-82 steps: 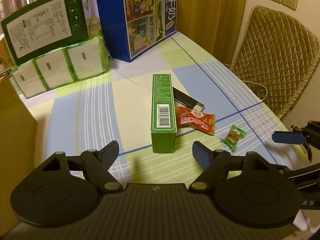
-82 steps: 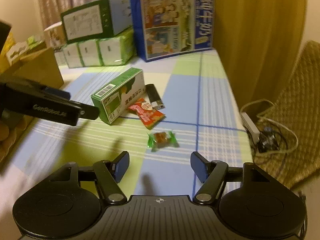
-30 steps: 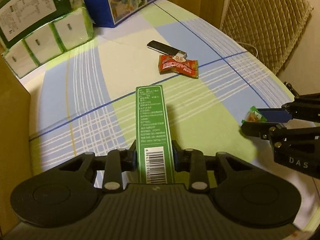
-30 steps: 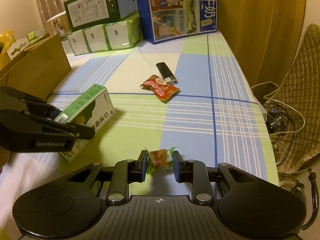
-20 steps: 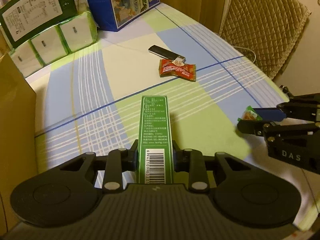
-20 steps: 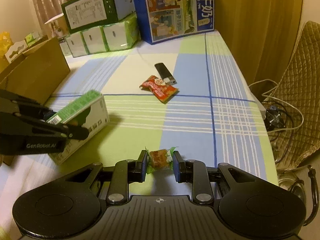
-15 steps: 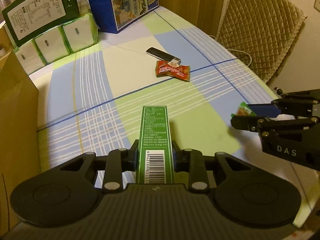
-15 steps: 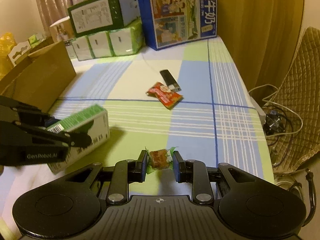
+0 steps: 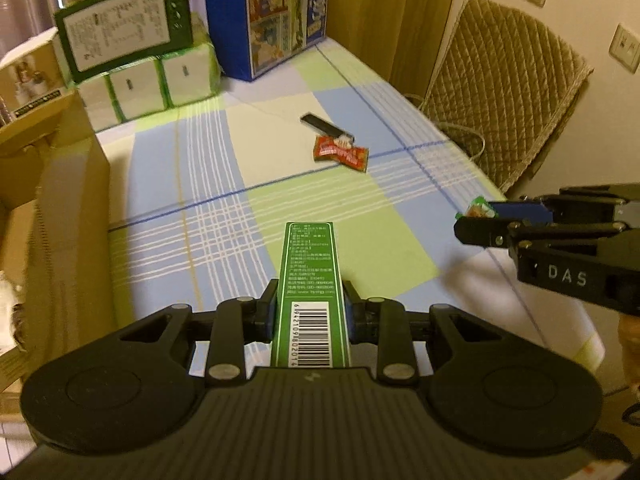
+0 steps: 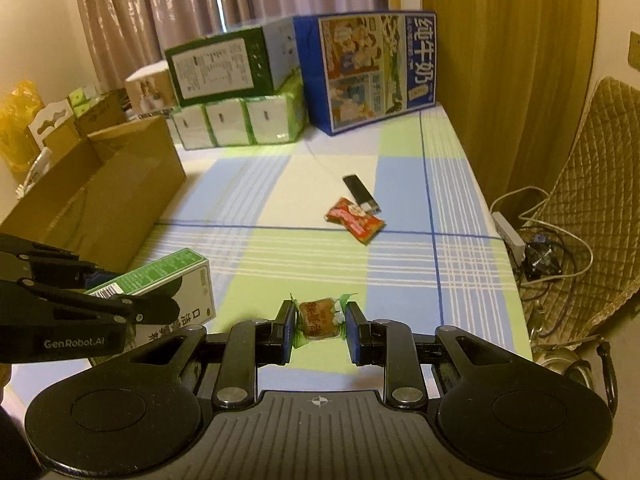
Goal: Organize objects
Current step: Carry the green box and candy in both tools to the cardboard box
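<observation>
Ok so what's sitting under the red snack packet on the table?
The red snack packet overlaps the metal end of a black lighter, which pokes out behind it. Otherwise only the checked tablecloth shows around it; anything beneath the packet is hidden.

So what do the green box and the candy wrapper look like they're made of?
Green box in the left tool: printed cardboard, likely; flat faces, crisp edges, barcode. Candy in the right tool: thin plastic film, apparently; clear, crinkled, twisted green ends.

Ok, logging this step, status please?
Left gripper shut on long green carton. Right gripper shut on green-wrapped candy. Both aloft; open cardboard box unobstructed.
</observation>
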